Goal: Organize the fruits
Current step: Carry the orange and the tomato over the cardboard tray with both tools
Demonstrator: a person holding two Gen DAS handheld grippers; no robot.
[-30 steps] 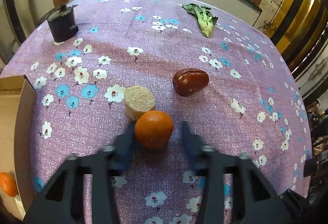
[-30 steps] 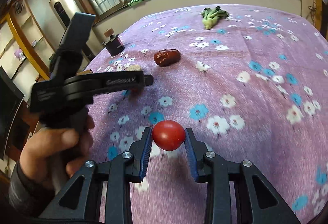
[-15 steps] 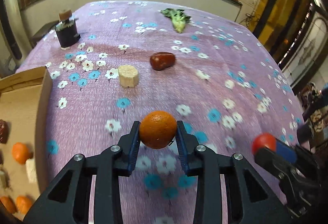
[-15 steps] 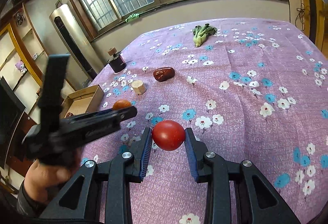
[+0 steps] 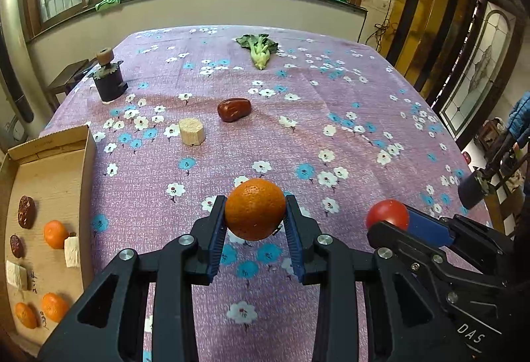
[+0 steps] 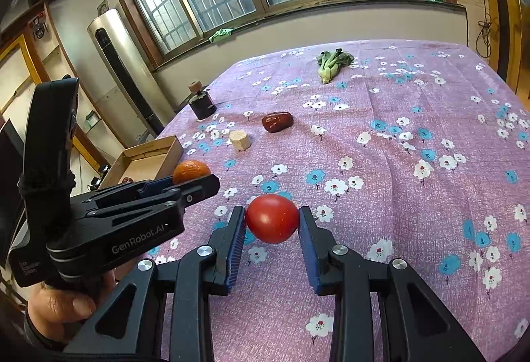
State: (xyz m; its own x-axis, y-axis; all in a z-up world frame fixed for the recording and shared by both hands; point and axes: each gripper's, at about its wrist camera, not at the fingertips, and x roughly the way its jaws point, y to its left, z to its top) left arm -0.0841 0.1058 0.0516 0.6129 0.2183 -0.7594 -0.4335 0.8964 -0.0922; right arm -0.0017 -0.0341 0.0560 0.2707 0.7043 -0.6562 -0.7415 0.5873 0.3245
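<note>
You are gripping an orange in your left hand-held gripper, its blue pads pressing on both sides of the fruit and holding it clear above the table. Your right hand-held gripper is clamping a tomato the same way, also lifted off the purple flowered cloth. In the left wrist view the tomato is showing at the lower right, just beside the orange's gripper; in the right wrist view your left hand is wrapping the handle at the lower left.

A cardboard box is sitting at the table's left edge. Inside it are lying three oranges, dark red dates and pale blocks.

Further out on the cloth, a red date is lying near the middle, with a pale round chunk near it to the left. A dark pot with a round knob is standing beyond them toward the far left corner. A leafy green is lying near the far edge, well apart from the rest.
</note>
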